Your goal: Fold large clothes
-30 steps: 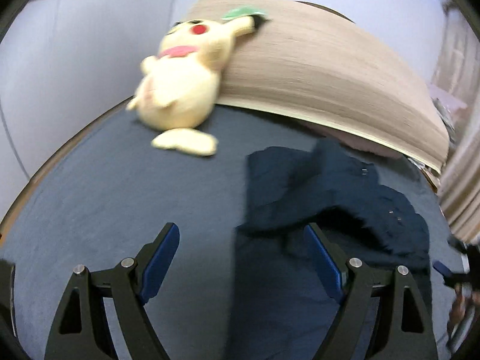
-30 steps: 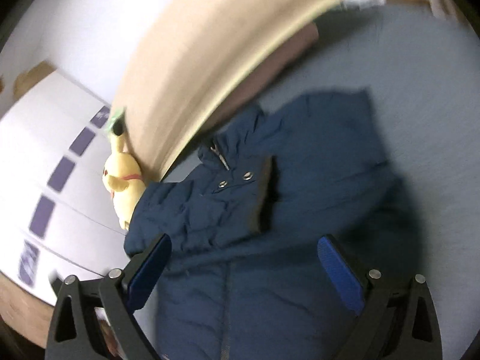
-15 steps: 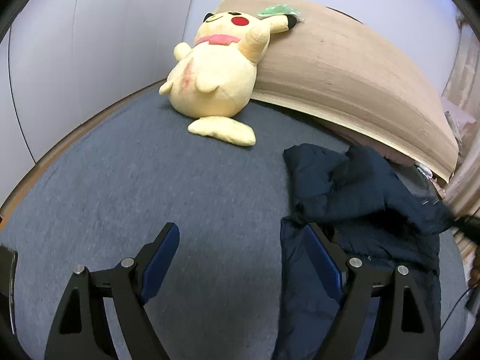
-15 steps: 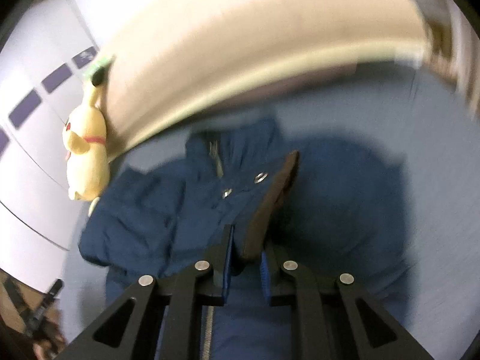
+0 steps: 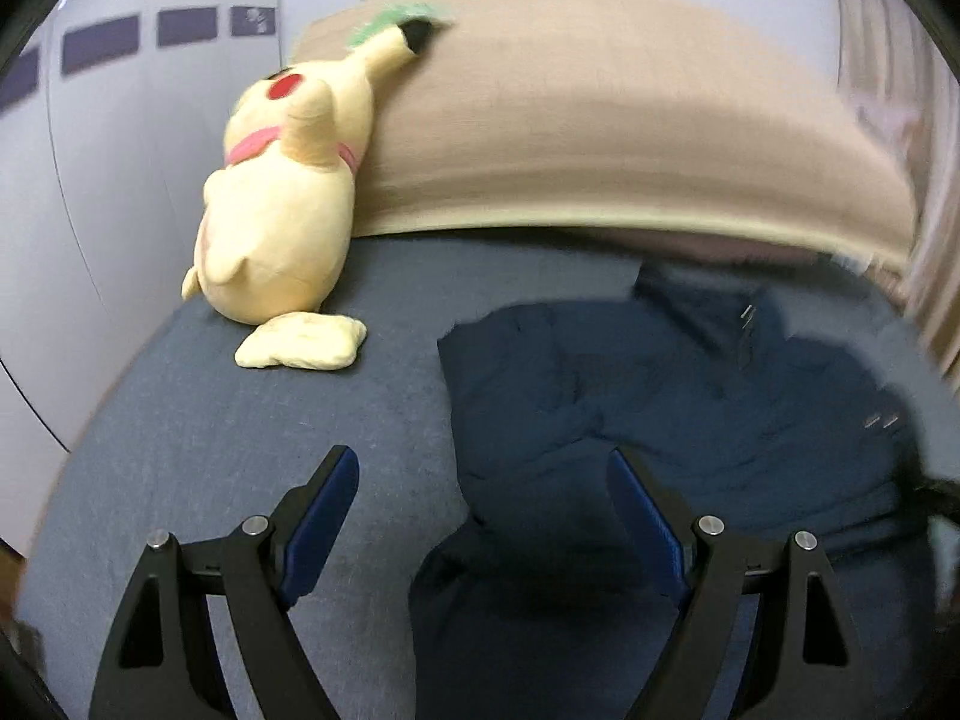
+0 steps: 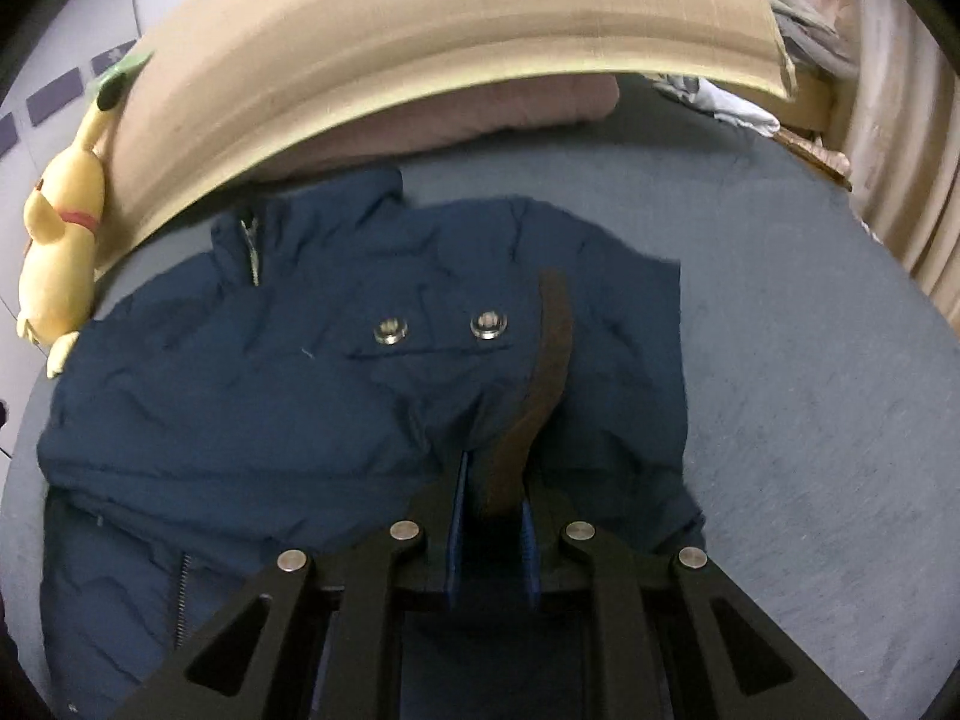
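A dark navy padded jacket [image 6: 288, 396] lies spread on the blue-grey bed [image 6: 810, 396], with a zip, two metal snaps and a brown-lined sleeve cuff [image 6: 543, 384]. My right gripper [image 6: 491, 498] is shut on that cuff and lifts it slightly off the jacket. In the left wrist view the same jacket [image 5: 690, 396] fills the right half. My left gripper [image 5: 483, 501] stands open above the jacket's left edge, with only its right finger over the cloth and nothing pinched.
A yellow plush toy [image 5: 282, 228] leans against the tan headboard [image 5: 600, 120] at the back left. A pink-brown pillow [image 6: 480, 114] lies under the headboard, with crumpled cloth [image 6: 720, 102] at the back right. A curtain [image 6: 900, 180] hangs to the right.
My right gripper has shut on the brown-lined cuff and rolled upright. The left gripper has swung across the bed and stays open over the jacket's left edge.
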`<state>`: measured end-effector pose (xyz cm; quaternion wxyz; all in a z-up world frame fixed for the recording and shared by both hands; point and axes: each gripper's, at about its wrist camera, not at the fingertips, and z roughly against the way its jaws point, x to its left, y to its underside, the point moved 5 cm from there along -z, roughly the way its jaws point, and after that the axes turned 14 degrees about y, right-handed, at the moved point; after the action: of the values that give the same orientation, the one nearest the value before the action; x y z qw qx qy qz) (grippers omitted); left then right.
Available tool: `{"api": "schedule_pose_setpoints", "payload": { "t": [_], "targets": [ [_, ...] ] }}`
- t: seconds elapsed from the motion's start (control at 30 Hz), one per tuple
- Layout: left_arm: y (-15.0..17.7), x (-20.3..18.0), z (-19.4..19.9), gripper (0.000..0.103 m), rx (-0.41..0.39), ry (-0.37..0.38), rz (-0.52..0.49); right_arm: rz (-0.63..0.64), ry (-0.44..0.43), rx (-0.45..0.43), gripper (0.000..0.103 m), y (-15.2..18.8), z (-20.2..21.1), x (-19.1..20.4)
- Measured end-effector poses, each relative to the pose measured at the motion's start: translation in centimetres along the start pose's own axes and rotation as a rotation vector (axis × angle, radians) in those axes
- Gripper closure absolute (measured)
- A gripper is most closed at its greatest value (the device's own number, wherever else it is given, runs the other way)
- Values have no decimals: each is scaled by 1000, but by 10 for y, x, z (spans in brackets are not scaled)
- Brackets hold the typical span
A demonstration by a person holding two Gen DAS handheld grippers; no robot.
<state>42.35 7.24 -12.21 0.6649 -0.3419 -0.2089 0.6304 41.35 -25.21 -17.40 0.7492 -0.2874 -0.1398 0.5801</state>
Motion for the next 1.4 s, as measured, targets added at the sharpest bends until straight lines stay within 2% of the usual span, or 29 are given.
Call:
{"api": "schedule_pose_setpoints", "payload": {
  "t": [0.13, 0.3, 0.43, 0.47, 0.5, 0.57, 0.67, 0.77, 0.83, 0.9, 1.0, 1.1, 1.2, 1.23, 1.27, 1.3, 1.37, 1.4],
  "targets": [
    [27, 1, -46, 18, 147, -74, -41, -9, -10, 13, 86, 6, -8, -6],
    [40, 14, -60, 9, 166, -43, 25, 10, 4, 10, 87, 14, -18, 2],
    [36, 13, -52, 10, 159, -21, 15, 11, 12, 36, 85, 11, -18, 6],
    [33, 13, -44, 10, 143, -8, 11, 10, 8, 39, 76, 8, -13, 3],
    [29, 15, -34, 10, 116, 18, 10, 5, 6, 31, 50, 5, -7, -1],
    [20, 24, -11, 10, 51, 61, 19, -33, -7, -13, 13, -5, 8, -10],
    [3, 54, 12, 10, -32, 55, 99, -83, 23, -125, 12, -21, 40, -26],
    [-10, 87, 12, 10, -36, 91, 257, -81, -68, -202, 12, -40, 71, -8],
    [-16, 92, 3, 10, -21, 116, 283, 3, -130, -220, 12, -45, 79, 24],
    [-21, 86, -11, 10, 7, 126, 259, 103, -173, -212, 13, -42, 74, 63],
    [-28, 74, -34, 10, 54, 138, 227, 163, -151, -177, 18, -36, 48, 94],
    [-36, 71, -64, 10, 94, 156, 242, 194, -113, -129, 28, -27, 23, 104],
    [-38, 70, -84, 12, 134, 170, 256, 207, -113, -76, 29, -17, 2, 100],
    [-37, 70, -90, 17, 140, 164, 246, 210, -122, -65, 29, -14, -2, 98],
    [-35, 70, -95, 40, 150, 155, 238, 211, -132, -49, 29, -13, -7, 97],
    [-33, 70, -102, 57, 167, 176, 255, 206, -144, -33, 29, -12, -11, 95],
    [-28, 74, -110, 61, 165, 187, 299, 198, -155, -21, 29, -8, -18, 95],
    [-26, 74, -112, 61, 157, 172, 275, 197, -159, -18, 29, -6, -21, 95]
  ]
}}
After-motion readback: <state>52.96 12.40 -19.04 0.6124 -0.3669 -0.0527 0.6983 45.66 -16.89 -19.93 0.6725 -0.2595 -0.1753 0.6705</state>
